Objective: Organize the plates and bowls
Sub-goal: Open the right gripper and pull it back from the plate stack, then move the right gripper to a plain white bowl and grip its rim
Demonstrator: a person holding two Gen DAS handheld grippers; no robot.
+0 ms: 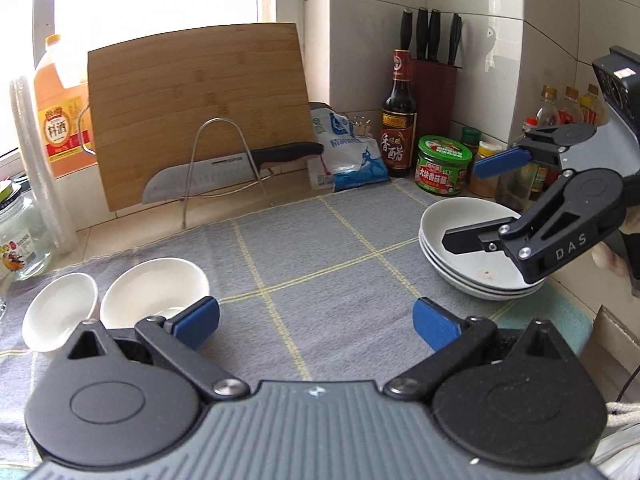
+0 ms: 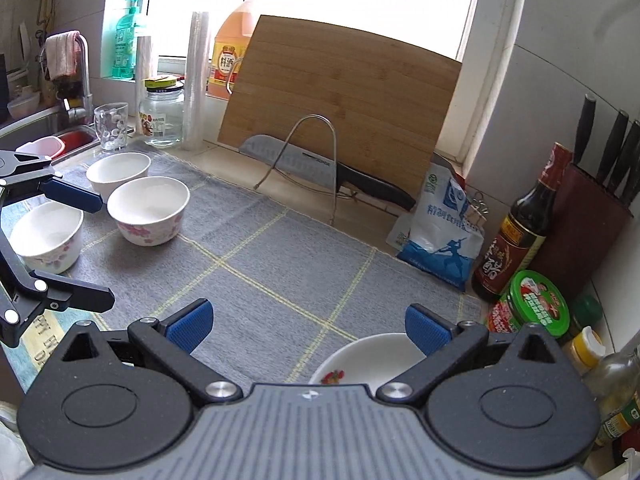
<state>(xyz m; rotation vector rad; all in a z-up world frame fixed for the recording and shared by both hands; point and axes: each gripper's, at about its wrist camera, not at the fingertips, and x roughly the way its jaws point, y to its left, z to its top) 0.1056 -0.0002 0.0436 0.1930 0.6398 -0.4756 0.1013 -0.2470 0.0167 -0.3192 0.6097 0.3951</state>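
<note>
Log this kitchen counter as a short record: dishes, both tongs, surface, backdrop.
surface: grey checked mat on the counter
plates: stack of white deep plates at the mat's right end
bowls: three white bowls; flowered bowl, second bowl, third bowl at the mat's left end
left tongs: open, empty, over the mat
right tongs: open, empty, over the stack
backdrop: cutting board leaning upright, knife on a wire rack in front
</note>
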